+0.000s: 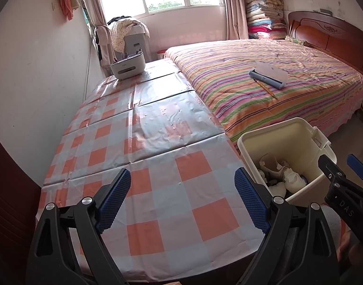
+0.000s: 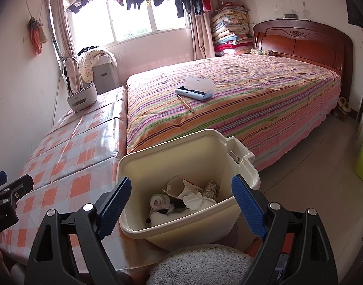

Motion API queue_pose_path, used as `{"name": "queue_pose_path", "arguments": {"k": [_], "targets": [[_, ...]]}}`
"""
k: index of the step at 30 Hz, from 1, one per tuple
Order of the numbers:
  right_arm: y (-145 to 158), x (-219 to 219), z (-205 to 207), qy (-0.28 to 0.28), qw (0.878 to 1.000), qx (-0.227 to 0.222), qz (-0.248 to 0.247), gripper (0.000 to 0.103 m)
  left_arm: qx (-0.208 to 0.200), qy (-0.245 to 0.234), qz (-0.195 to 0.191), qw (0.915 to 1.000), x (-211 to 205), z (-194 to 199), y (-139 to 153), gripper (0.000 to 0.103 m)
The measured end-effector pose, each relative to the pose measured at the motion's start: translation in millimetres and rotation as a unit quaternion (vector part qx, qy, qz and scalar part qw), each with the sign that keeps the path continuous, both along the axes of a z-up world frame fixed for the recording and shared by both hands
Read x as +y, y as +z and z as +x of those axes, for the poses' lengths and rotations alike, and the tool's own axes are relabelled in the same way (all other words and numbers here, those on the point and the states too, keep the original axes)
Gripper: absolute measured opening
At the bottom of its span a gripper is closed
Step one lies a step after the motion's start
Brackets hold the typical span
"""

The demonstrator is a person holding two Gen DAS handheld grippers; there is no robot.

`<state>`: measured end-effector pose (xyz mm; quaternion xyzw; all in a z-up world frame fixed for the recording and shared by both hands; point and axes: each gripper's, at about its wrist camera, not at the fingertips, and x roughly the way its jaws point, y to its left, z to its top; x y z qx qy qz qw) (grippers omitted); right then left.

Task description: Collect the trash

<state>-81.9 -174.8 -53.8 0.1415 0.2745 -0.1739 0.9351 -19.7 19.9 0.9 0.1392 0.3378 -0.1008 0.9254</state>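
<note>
Bedroom, checked table (image 1: 157, 166) beside striped bed (image 2: 241, 99) | cream bin (image 2: 138, 166) upright off the table's corner, mouth up, tilted slightly toward the camera | trash (image 2: 195, 197) inside (crumpled paper, a can lying aslant) | left gripper (image 1: 182, 198) jaws wide, empty, over table | right gripper (image 2: 181, 207) jaws wide, empty, above bin

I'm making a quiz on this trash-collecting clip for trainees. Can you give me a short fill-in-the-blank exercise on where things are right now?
1. The crumpled trash lies inside the cream ____.
2. The pencil and the blue pencil case lie on the striped ____.
3. The right hand-held gripper above the bin has its jaws ____.
4. The left hand-held gripper hovers above the ____ tablecloth.

Missing words: bin; bed; open; checked
</note>
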Motion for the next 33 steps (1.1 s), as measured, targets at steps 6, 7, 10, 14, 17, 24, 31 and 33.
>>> {"name": "queue_pose_path", "arguments": {"k": [6,7,10,14,17,24,31,33], "targets": [[-2.5,-0.3,-0.5,0.001,1.000,0.003,0.003,0.084,0.000,-0.004,0.002,1.0000,-2.1,-0.8,1.0,0.088],[-2.7,-0.6,-0.6,0.001,1.000,0.003,0.003,0.084,0.000,-0.005,0.003,1.0000,-2.8,-1.3,1.0,0.088],[-2.9,-0.9,-1.0,0.001,1.000,0.003,0.005,0.084,-0.002,-0.007,0.006,1.0000,-4.5,-2.7,0.6,0.088],[-2.8,-2.4,-0.3,0.001,1.000,0.004,0.006,0.084,-0.002,-0.010,0.007,0.9999,-5.7,-3.8,0.6,0.088],[-3.0,-2.8,-0.7,0.001,1.000,0.004,0.006,0.084,-0.002,-0.012,0.009,0.9999,-7.5,-5.0,0.0,0.088],[-6.0,-3.3,-1.5,0.002,1.000,0.008,0.009,0.084,-0.003,-0.017,0.011,0.9998,-10.1,-6.9,-0.7,0.088],[-7.2,-4.5,-3.5,0.002,1.000,0.009,0.012,0.084,-0.008,-0.023,0.016,0.9996,-14.4,-9.2,-0.9,0.088],[-7.6,-4.9,-4.2,0.002,1.000,0.010,0.012,0.084,-0.006,-0.026,0.017,0.9995,-16.4,-9.5,-1.2,0.088]]}}
